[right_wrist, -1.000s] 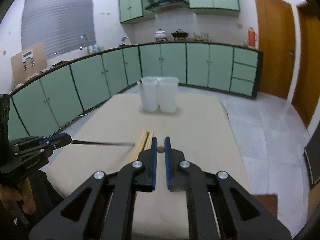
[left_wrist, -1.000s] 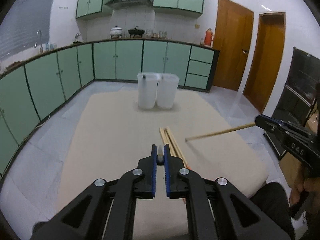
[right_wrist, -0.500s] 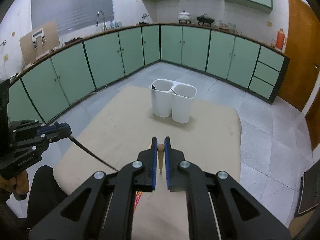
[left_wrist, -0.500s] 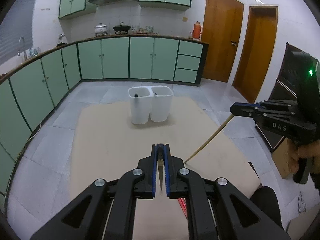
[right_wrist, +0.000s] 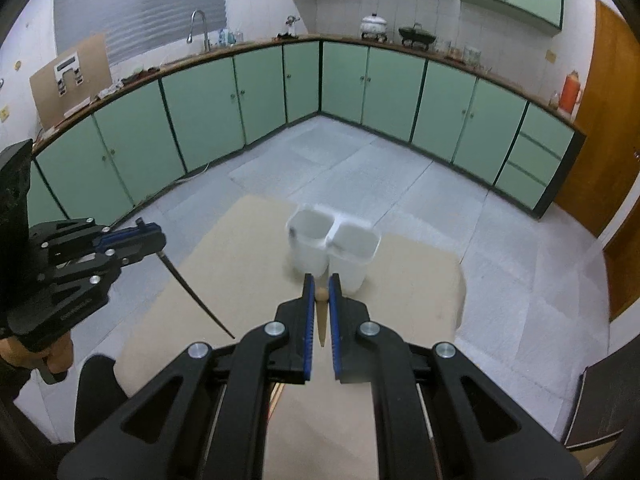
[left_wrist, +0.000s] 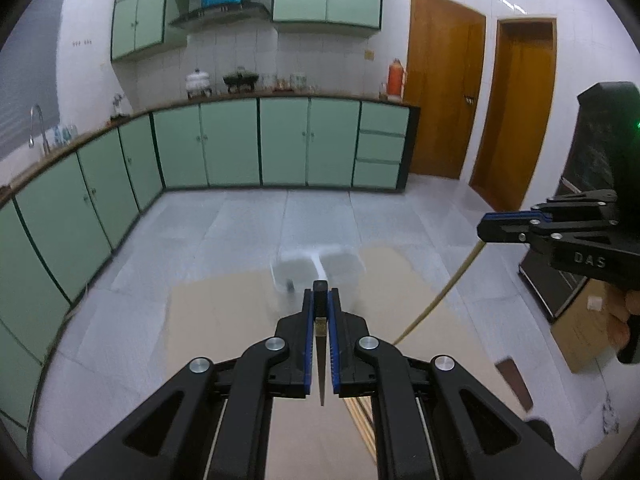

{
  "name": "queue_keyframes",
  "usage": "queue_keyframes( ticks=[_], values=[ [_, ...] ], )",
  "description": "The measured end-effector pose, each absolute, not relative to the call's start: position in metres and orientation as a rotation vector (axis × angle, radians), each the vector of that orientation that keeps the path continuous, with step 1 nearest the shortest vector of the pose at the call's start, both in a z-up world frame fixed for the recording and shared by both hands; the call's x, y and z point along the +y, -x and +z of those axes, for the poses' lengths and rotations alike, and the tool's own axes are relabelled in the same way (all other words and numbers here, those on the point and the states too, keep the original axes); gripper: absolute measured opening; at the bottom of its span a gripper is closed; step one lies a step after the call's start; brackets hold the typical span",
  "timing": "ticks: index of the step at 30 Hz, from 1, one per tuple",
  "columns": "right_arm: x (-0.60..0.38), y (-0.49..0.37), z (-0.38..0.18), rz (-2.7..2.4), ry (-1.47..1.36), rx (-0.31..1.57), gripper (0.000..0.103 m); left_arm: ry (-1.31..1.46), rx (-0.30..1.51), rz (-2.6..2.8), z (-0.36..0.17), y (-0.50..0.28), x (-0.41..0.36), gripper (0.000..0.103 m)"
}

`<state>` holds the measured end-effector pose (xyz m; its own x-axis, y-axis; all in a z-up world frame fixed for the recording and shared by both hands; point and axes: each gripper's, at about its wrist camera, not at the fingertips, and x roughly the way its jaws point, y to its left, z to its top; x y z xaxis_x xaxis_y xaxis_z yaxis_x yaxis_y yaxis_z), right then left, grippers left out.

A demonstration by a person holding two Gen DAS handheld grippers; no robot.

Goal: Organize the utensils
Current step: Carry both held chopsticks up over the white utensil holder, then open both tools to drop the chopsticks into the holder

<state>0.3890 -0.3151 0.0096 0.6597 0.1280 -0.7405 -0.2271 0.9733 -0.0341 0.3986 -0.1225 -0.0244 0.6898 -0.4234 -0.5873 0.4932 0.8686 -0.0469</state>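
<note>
My left gripper (left_wrist: pixel 320 300) is shut on a dark chopstick (left_wrist: pixel 321 364) that hangs point down; from the right wrist view the same gripper (right_wrist: pixel 154 238) holds the dark chopstick (right_wrist: pixel 196 300) slanting down over the table. My right gripper (right_wrist: pixel 319 288) is shut on a wooden chopstick (right_wrist: pixel 321 326); in the left wrist view it (left_wrist: pixel 486 228) holds the wooden chopstick (left_wrist: pixel 444 292) slanting down. A white twin-compartment holder (right_wrist: pixel 334 246) stands on the beige table ahead, blurred in the left wrist view (left_wrist: pixel 316 268). Both grippers are raised above it.
More wooden chopsticks (left_wrist: pixel 362 420) lie on the beige table (right_wrist: pixel 240 264) under the grippers. Green cabinets (left_wrist: pixel 256 144) ring the room. Brown doors (left_wrist: pixel 512 112) stand at right. A cardboard box (left_wrist: pixel 584 328) sits on the floor at right.
Both grippers have risen and tilted, so each chopstick hangs steeper. The holder now sits lower and closer under the fingertips.
</note>
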Motion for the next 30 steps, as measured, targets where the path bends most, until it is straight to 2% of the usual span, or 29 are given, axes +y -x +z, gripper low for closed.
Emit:
queue_keyframes(
  ticks=[5,12,17,25,30],
  values=[
    [-0.318,-0.427,0.045,0.16,0.129,0.791,0.006,-0.086,0.546,-0.484,0.01,-0.439,-0.133,0.007],
    [-0.331,-0.484,0.046,0.11,0.106,0.761,0.006,-0.047,0.455,-0.43,0.031,-0.495,-0.151,0.007],
    [-0.345,-0.521,0.013,0.088,0.055,0.789,0.006,-0.034,0.443,-0.41,0.006,-0.528,-0.163,0.007],
    [-0.359,-0.549,-0.049,0.099,-0.005,0.877,0.006,-0.046,0.564,-0.412,-0.07,-0.558,-0.178,0.007],
    [-0.363,-0.538,-0.059,0.104,-0.013,0.866,0.013,-0.072,0.571,-0.401,-0.08,-0.552,-0.174,0.008]
  ],
)
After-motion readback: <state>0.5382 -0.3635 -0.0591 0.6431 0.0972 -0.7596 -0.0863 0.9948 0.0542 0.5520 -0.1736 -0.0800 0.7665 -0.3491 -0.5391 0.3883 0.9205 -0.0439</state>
